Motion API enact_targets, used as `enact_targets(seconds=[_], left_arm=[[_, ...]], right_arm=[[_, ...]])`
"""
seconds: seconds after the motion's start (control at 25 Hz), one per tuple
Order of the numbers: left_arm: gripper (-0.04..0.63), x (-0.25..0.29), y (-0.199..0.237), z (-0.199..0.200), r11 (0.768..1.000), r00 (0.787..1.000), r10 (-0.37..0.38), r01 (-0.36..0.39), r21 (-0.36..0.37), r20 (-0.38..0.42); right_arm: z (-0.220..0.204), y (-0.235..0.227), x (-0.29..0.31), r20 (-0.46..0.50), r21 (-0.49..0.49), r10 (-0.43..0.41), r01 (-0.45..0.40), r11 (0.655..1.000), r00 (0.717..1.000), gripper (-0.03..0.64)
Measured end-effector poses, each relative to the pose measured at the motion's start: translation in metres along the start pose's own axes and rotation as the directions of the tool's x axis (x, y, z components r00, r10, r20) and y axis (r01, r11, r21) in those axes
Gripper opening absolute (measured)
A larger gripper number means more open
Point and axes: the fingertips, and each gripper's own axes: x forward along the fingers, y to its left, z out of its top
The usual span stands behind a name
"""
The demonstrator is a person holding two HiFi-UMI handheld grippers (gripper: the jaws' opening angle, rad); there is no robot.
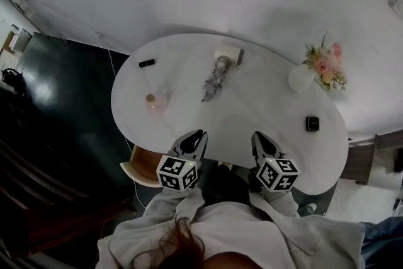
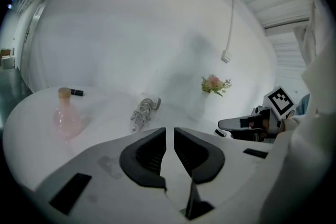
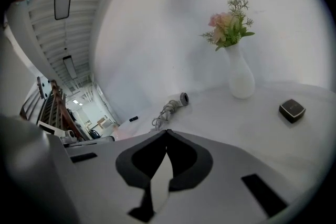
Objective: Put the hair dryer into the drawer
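The hair dryer lies at the far middle of the white oval table, its grey cord bundled beside it. It also shows in the left gripper view and in the right gripper view. No drawer shows in any view. My left gripper hangs over the table's near edge, jaws nearly together with nothing between them. My right gripper is beside it, also shut and empty. Both are well short of the dryer.
A pink bottle and a small black stick sit at the table's left. A white vase of flowers and a small black box stand at the right. A tan wooden piece shows under the near-left edge.
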Motion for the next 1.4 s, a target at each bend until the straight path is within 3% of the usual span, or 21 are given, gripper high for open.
enact_targets(seconds=[0.4,0.44,0.52,0.8,1.2,1.4], left_arm=[[0.038,0.078,0.037,0.043,0.993,0.993,0.114,-0.113,0.044,-0.014],[0.055,0.088,0.040,0.047,0.992,0.993,0.116,-0.115,0.054,-0.020],[0.183,0.108,0.044,0.052,0.991,0.993,0.111,-0.107,0.078,-0.048],[0.242,0.169,0.067,0.058,0.983,0.980,0.163,-0.152,0.099,-0.112],[0.295,0.236,0.106,0.053,0.962,0.939,0.261,-0.234,0.137,-0.225],[0.305,0.248,0.116,0.048,0.950,0.912,0.291,-0.239,0.202,-0.289]], right_arm=[[0.041,-0.029,0.053,-0.033,-0.044,0.033,-0.034,0.998,0.999,0.051],[0.044,-0.032,0.059,-0.039,-0.040,0.036,-0.038,0.998,0.999,0.051],[0.047,-0.038,0.071,-0.055,-0.027,0.042,-0.043,0.999,0.998,0.051],[0.048,-0.050,0.105,-0.094,0.029,0.073,-0.071,0.997,0.993,0.051],[0.037,-0.059,0.130,-0.147,0.092,0.142,-0.130,0.987,0.979,0.051],[0.034,-0.067,0.137,-0.160,0.118,0.146,-0.128,0.985,0.976,0.051]])
